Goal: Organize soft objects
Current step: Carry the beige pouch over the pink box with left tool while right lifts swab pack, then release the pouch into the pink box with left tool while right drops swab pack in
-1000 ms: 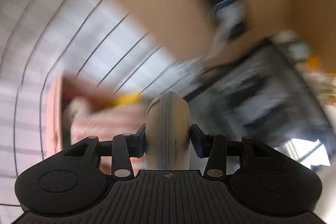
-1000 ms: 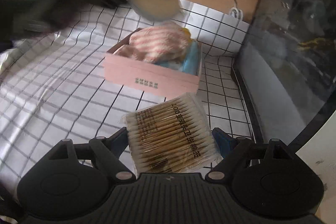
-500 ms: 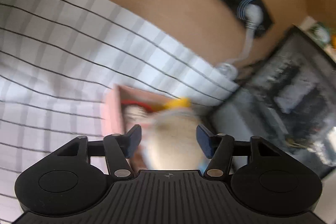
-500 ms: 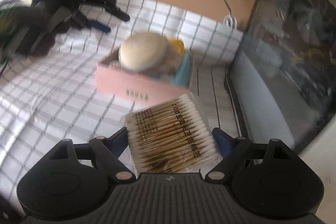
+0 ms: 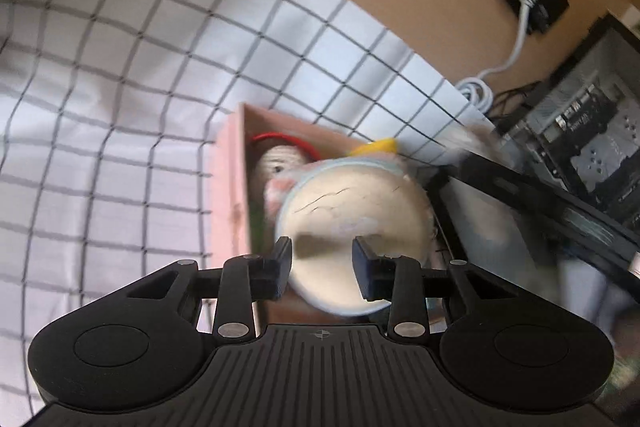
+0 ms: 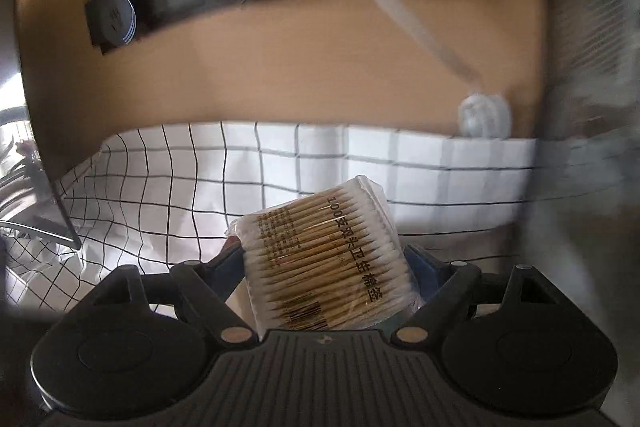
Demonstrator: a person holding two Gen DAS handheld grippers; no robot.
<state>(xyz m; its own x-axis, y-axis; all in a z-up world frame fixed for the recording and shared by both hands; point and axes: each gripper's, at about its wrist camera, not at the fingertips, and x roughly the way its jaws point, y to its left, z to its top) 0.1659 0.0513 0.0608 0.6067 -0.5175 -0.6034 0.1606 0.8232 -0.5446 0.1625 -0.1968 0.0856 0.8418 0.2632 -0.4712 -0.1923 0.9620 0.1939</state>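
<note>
Over on the left wrist view, the left hand-held gripper [image 5: 322, 267] is hanging above the pink box [image 5: 230, 187] with its jaws spread apart and gripping nothing. The round cream puff [image 5: 352, 223] is lying flat on top of the box's contents, showing between the two fingertips but clear of both. The box is sitting on the grid-patterned cloth [image 5: 120, 67] that is covering the desk, and it is looking full: a pale woven ball with a red loop [image 5: 280, 157] is tucked at the far end, a yellow item [image 5: 376, 147] is peeking over the far rim, and something pink-striped is showing under the puff, too blurred to name. A white cable [image 5: 516, 39] is running from the wall socket down to a coil behind the box.

On the right wrist view, the right hand-held gripper [image 6: 326, 267] is clamping a clear pack of cotton swabs [image 6: 328, 259] between its fingers, the pack tilting up over the checked cloth [image 6: 200, 187]. The box is not showing in this view.
</note>
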